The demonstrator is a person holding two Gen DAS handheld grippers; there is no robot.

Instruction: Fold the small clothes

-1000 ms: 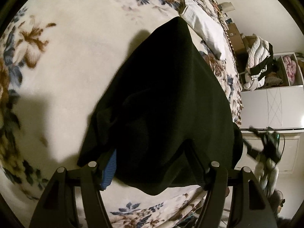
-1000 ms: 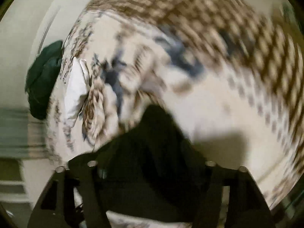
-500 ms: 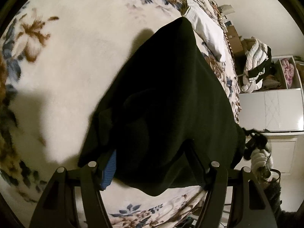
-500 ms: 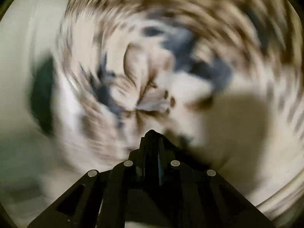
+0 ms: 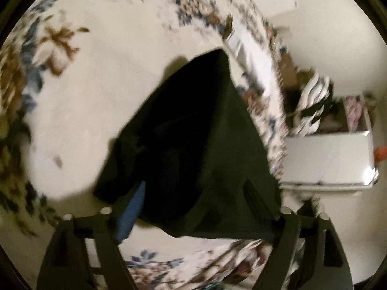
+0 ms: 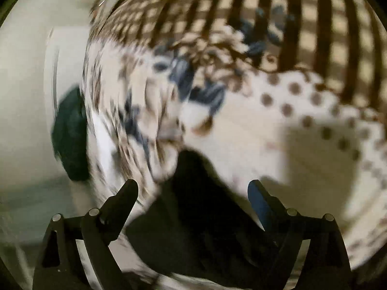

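Observation:
A small black garment [image 5: 193,140] lies on a cream floral bedspread [image 5: 96,84]. In the left wrist view it fills the middle and its near edge drapes over my left gripper [image 5: 193,205], whose jaws stand wide apart with the cloth lying between and over them; the blue pad [image 5: 130,215] of the left finger shows. In the right wrist view the garment [image 6: 198,217] lies between the spread fingers of my right gripper [image 6: 193,191], which is open. The right wrist view is blurred by motion.
The bed's right edge [image 5: 273,125] drops off to a white cabinet [image 5: 329,159] with a pile of clothes [image 5: 312,104] on it. A white pillow [image 5: 254,53] lies at the bed's far end. A dark green object [image 6: 70,135] sits beyond the bed's left edge.
My right gripper was shut half a second ago and now stands open over the garment's corner. The left wrist view has shifted slightly; the garment stays draped over the left gripper.

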